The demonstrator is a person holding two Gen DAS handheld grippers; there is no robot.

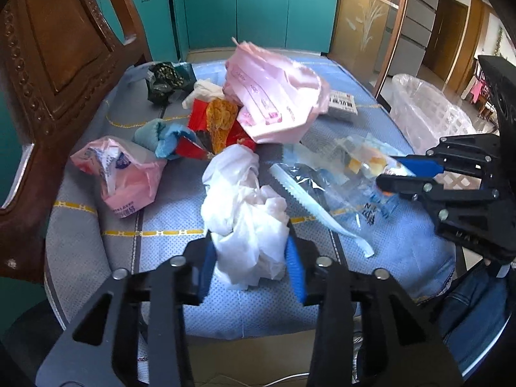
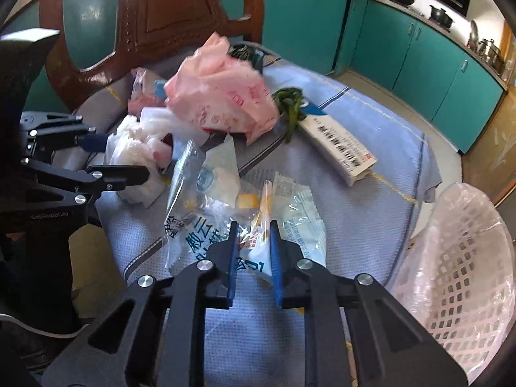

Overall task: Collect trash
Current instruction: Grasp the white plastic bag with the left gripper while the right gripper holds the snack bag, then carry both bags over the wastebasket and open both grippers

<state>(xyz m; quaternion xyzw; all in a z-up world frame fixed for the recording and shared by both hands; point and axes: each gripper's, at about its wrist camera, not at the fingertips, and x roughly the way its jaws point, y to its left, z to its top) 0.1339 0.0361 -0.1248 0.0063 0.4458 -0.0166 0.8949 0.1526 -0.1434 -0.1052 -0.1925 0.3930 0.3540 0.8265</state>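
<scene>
Trash: left gripper point(image 1: 251, 254) pinches the crumpled white tissue point(image 1: 245, 216); right gripper point(image 2: 253, 251) is clamped on a clear wrapper point(image 2: 258, 235). Only the right view shows the whole basket point(image 2: 458, 258), at 4 o'clock; both tilt downward.

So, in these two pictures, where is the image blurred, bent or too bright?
Left wrist view: the big pink plastic bag is slightly smeared; straight teal cabinet doors bow from the fisheye lens; dark corners frame the picture. Right wrist view: sun glare whitens the white lattice plastic basket and blue quilted cloth; print on the clear plastic wrapper stays sharp.
</scene>
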